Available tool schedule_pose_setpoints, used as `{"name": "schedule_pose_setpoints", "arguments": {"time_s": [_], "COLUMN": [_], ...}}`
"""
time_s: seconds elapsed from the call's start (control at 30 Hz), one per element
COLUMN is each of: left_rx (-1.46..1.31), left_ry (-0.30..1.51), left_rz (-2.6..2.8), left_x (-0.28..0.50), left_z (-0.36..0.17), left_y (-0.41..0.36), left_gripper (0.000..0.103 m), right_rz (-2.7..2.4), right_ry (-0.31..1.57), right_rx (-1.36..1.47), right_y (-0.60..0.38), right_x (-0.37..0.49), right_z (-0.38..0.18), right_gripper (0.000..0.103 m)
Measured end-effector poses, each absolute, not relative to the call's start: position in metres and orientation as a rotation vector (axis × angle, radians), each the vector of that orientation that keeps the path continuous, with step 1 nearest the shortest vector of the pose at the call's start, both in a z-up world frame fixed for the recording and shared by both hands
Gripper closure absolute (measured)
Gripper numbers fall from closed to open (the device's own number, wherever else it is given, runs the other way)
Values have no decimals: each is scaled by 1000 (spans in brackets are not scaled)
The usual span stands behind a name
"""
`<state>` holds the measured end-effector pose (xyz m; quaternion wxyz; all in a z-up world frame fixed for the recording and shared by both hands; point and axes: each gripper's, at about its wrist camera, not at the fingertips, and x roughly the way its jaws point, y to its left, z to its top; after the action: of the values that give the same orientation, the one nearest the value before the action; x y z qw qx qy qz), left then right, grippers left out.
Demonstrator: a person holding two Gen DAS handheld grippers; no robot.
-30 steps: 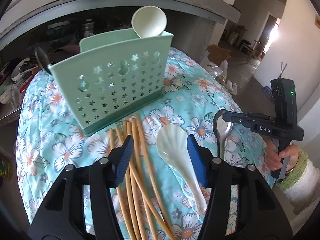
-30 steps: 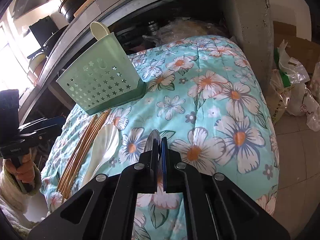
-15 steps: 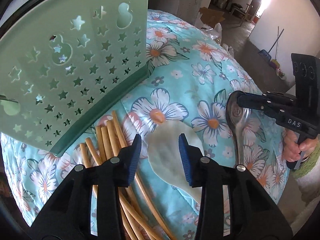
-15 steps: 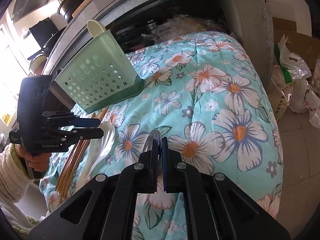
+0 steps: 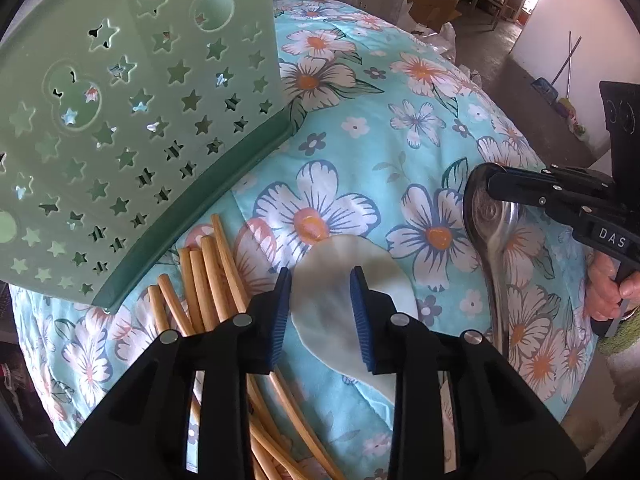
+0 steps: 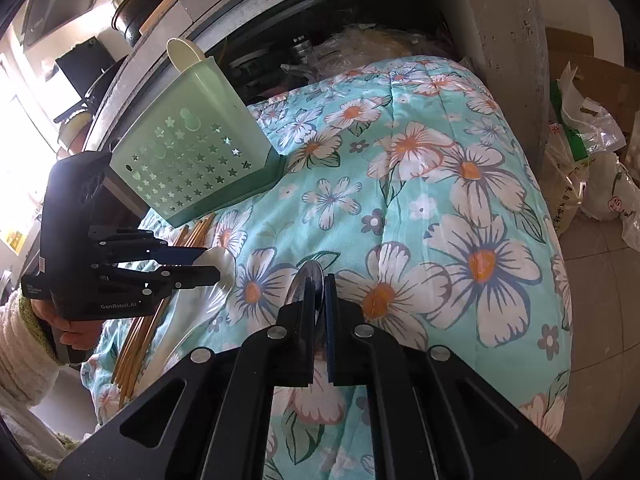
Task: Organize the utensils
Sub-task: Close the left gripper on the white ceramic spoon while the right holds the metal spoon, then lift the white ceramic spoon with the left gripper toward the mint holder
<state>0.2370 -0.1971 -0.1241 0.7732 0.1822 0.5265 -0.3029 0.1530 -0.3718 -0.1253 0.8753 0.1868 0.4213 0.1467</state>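
Note:
A green perforated utensil holder (image 5: 132, 120) stands on a floral cloth (image 5: 360, 140), with a cream spoon (image 6: 182, 54) sticking out of it in the right wrist view, where the holder (image 6: 192, 160) also shows. My left gripper (image 5: 320, 300) is open, its jaws on either side of the bowl of a white ceramic spoon (image 5: 344, 264) lying on the cloth. Several wooden chopsticks (image 5: 204, 280) lie just left of it. My right gripper (image 6: 319, 292) is shut on a metal spoon (image 5: 484, 216), held just above the cloth at the right.
A concrete counter with a dark shelf space (image 6: 360, 20) runs behind the holder. A pot (image 6: 148, 4) sits on top. Plastic bags (image 6: 592, 152) and a cardboard box lie on the floor to the right. The cloth drops off at its right and near edges.
My left gripper has moved forward and down to the white spoon's bowl and narrowed its opening around it. The right gripper holds the metal spoon almost still.

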Motion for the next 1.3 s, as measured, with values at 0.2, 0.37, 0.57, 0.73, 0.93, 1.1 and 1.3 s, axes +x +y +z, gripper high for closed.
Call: {"name": "schedule_pose_setpoints", "arguments": {"time_s": [0.2,0.37,0.57,0.73,0.93,1.1,1.3], "left_rx": [360,323,277,244,221,203,221], "left_ry": [1152,1156,1143,1129,1098,1068,983], "left_rz": [-629,-630,-620,-599,-536,-492,-462], "left_x": [233,226,218,214,208,200,187], "left_z": [-117,-107,-95,-87,-80,-76,-56], "left_y": [-190,-175,-160,-150,-135,-126,-115], "left_gripper": [88,93,97,99,99,99,100], "right_rz": [301,310,352,352,300,222,149], "right_ry": [885,895,938,969,974,939,871], "right_rx": [391,406,466,492,434,276,181], "right_y": [-371,-371,-373,-372,-363,-346,-339], "right_x": [155,155,162,168,166,157,145], "right_z": [-125,-124,-129,-134,-128,-104,-73], "right_gripper": [98,98,97,97,97,98,99]}}
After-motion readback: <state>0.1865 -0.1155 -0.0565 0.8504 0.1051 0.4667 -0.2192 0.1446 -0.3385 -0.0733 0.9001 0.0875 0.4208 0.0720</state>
